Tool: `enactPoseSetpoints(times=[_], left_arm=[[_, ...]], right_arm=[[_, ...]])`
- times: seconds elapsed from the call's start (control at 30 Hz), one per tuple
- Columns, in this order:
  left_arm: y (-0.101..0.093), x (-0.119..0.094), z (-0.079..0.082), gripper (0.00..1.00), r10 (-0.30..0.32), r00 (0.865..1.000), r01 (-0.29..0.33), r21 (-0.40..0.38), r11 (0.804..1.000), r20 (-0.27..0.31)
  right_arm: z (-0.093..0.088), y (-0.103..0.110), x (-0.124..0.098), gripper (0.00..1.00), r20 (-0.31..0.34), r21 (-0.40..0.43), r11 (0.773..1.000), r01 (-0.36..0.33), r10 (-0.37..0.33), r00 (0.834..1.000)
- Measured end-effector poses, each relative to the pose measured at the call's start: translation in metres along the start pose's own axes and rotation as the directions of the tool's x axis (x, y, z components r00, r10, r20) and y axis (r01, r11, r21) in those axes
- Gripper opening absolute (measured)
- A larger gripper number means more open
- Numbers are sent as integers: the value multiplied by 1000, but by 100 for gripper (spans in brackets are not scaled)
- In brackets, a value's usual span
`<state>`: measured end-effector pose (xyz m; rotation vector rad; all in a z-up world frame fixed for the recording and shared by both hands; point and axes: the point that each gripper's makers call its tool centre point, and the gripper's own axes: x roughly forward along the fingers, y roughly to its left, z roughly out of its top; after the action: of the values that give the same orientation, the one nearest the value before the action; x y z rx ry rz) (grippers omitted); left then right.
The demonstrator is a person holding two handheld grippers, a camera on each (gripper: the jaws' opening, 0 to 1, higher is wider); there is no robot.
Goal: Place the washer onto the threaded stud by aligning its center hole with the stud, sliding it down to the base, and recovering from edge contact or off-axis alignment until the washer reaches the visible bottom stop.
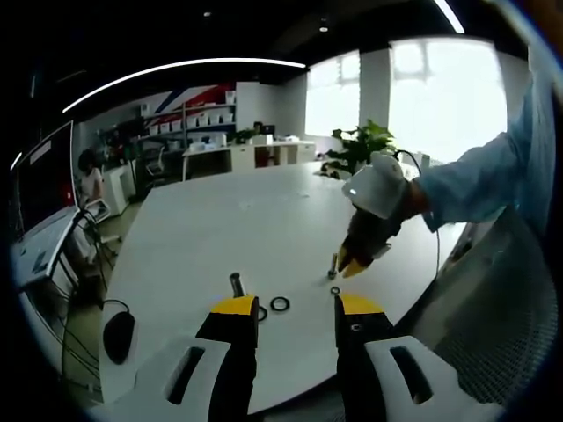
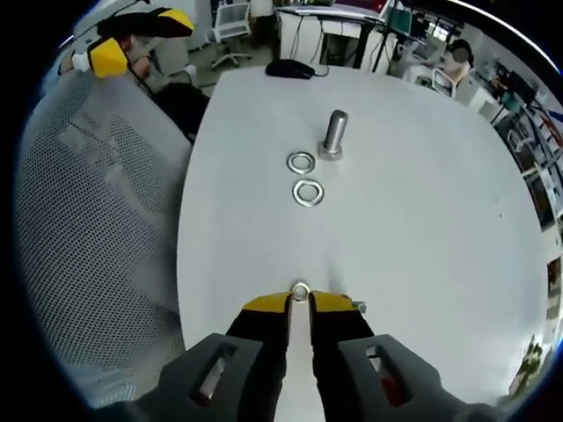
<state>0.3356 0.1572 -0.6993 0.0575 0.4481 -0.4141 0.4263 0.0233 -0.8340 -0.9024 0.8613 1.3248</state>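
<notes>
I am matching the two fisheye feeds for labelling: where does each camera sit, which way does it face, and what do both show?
Left gripper view: rides the left gripper, jaws open, looking across the white table toward the windows; the right gripper and a blue sleeve enter from the right.
Right gripper view: rides the right gripper, jaws shut on a small metal washer, facing the upright threaded metal stud and two loose washers.
Shared: the table, stud and loose washers.

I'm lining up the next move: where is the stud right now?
In the right gripper view the stud stands upright on the white table, up-centre, ahead of the right gripper, with two loose washers lying just before it.
</notes>
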Motion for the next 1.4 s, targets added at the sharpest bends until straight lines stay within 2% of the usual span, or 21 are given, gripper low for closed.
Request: enactPoseSetpoints(times=[0.17, 0.6, 1.4], left_arm=[[0, 0, 0, 32, 1, 1000, -1, -1, 1000, -1], [-1, 1, -1, 32, -3, 1000, 3, -1, 1000, -6], [1, 2, -1, 32, -1, 1000, 1, -14, 1000, -9]], right_arm=[[-1, 8, 4, 12, -2, -2, 1000, -24, 24, 1000], [-7, 7, 16, 14, -16, 23, 999, -32, 32, 999], [-17, -4, 37, 17, -43, 48, 998, -41, 44, 998]])
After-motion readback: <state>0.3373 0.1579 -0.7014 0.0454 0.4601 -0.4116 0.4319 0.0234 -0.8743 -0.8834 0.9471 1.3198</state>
